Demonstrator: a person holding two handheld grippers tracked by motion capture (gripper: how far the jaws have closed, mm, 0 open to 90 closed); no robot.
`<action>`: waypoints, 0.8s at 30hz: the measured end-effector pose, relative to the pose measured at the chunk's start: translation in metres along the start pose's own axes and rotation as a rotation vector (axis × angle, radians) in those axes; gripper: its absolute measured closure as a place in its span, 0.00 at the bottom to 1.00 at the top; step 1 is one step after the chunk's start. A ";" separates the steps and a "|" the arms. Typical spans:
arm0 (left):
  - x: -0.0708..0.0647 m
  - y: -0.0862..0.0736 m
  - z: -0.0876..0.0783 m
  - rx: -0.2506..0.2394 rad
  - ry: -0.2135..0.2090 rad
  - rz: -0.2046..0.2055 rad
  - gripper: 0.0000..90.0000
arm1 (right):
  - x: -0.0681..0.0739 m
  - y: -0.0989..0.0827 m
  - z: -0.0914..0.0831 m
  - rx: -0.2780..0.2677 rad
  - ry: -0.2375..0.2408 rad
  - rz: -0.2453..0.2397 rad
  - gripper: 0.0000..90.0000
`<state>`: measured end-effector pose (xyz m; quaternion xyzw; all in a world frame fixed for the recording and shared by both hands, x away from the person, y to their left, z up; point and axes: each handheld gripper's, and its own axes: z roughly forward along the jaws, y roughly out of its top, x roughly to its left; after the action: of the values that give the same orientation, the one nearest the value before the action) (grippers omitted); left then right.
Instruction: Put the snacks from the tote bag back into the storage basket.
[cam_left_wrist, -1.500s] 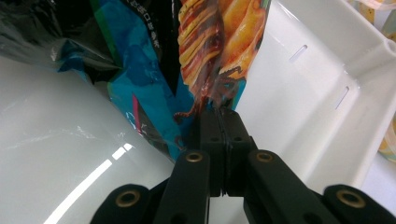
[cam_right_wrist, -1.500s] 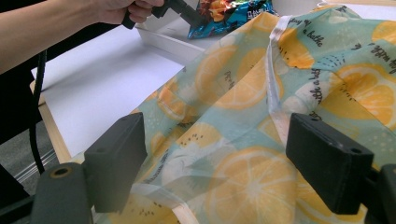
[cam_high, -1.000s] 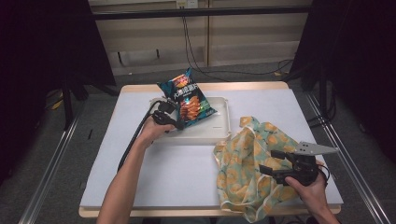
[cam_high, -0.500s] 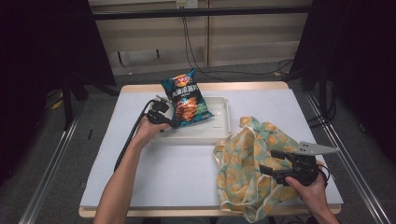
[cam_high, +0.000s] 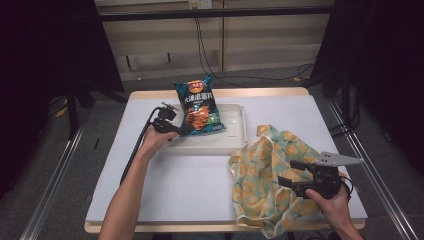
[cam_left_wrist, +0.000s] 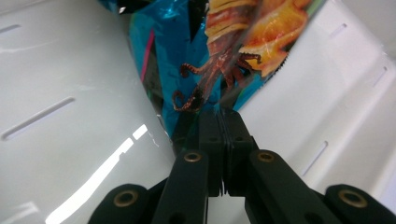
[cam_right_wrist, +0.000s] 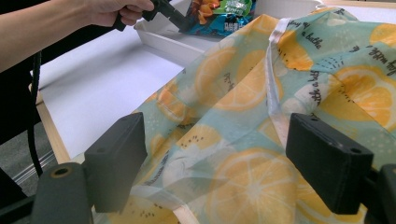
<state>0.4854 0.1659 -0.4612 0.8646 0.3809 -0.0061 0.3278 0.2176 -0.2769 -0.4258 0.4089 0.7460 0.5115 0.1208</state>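
Item 1: blue glossy foil snack bag (cam_high: 198, 106) printed with orange chips and a squid motif, standing tilted with its lower end inside the white shallow rectangular plastic tray (cam_high: 235, 131) at the far middle of the white tabletop (cam_high: 190, 180); its top leans beyond the tray's far rim. Item 2: left claw (cam_high: 184, 131), black, 2 jaws pressed together on the lower left edge of the bag; in the left gripper view the left claw (cam_left_wrist: 222, 122) pinches the foil seam tight, with the tray's white floor on both sides. The left hand (cam_high: 156, 139) grips its handle just outside the tray's near left corner, a black cable trailing along the forearm. Item 3: right claw (cam_high: 287, 173), black with a grey three-cornered plate on top, jaws spread wide and holding nothing, hovering over item 4. Item 4: thin crumpled fabric bag in pale green with an orange-slice print (cam_high: 265, 180), lying on the near right part of the tabletop, just beside the tray's right end. In the right gripper view the fabric (cam_right_wrist: 261, 121) spreads between and beyond the 2 parted pads.
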 end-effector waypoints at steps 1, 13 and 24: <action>0.000 0.000 0.001 -0.016 -0.010 -0.016 0.98 | 0.000 0.000 0.000 0.000 0.000 0.001 0.21; -0.004 -0.005 -0.007 -0.084 -0.022 -0.005 0.91 | 0.000 0.001 -0.001 -0.012 -0.002 -0.001 0.22; -0.018 -0.012 -0.036 -0.225 -0.015 0.036 0.71 | 0.002 0.002 -0.007 -0.048 -0.005 -0.002 0.21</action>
<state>0.4560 0.1814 -0.4350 0.8290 0.3611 0.0362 0.4254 0.2130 -0.2796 -0.4205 0.4064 0.7338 0.5279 0.1330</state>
